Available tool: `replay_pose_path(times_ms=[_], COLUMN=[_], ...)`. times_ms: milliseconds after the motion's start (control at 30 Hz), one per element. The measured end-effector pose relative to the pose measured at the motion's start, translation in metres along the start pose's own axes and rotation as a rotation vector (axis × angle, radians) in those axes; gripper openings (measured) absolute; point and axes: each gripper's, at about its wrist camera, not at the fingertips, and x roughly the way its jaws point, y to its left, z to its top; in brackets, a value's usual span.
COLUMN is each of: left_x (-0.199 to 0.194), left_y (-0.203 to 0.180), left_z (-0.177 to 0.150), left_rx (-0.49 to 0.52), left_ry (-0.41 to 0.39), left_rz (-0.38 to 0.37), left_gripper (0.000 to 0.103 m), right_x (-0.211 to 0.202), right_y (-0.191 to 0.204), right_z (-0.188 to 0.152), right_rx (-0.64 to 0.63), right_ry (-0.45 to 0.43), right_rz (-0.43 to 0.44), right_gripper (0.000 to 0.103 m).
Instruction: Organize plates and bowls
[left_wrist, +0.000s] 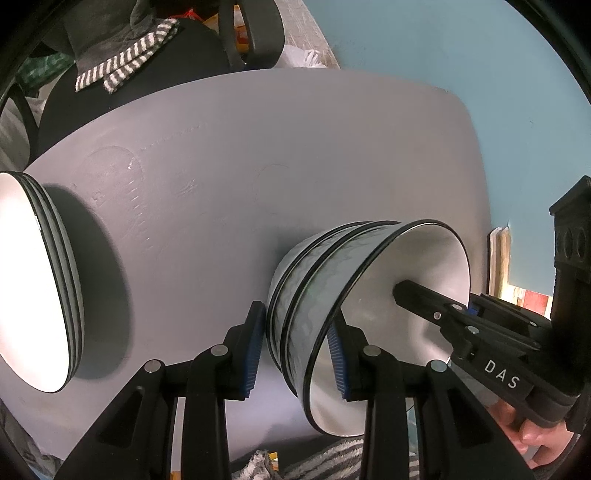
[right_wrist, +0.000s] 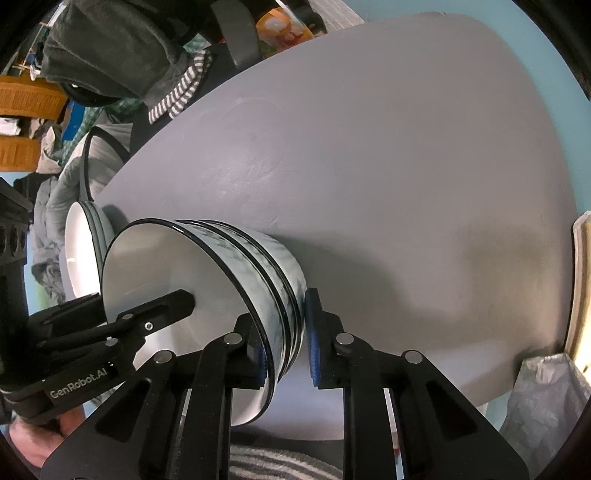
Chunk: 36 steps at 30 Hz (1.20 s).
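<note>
A stack of three nested bowls, marbled grey outside with black rims and white inside, stands on the grey table. My left gripper straddles the stack's near wall, one pad outside and one inside, closed on it. My right gripper grips the opposite wall of the same bowls likewise. Each gripper shows in the other's view, a finger reaching into the top bowl. A stack of white plates with black rims sits at the table's left; it also shows in the right wrist view.
A dark chair with a striped cloth stands beyond the table's far edge. A wooden frame leans by the blue wall at the right. A grey bag lies off the table's right corner.
</note>
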Motion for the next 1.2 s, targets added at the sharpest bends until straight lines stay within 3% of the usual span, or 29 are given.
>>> replay_pose_path(times_ms=[633, 1200], left_x=[-0.042, -0.109], left_y=[0.021, 0.086], left_z=[-0.017, -0.042], left_rx=[-0.009, -0.127], left_ry=[-0.048, -0.154], left_rz=[0.015, 0.010], left_gripper=[0.033, 0.033], right_x=[-0.014, -0.019], right_y=[0.031, 0.126], right_z=[-0.003, 0.006], right_rx=[-0.046, -0.188], right_ry=[-0.007, -0.024], right_rz=[0.012, 0.029], right_gripper=[0.017, 0.017])
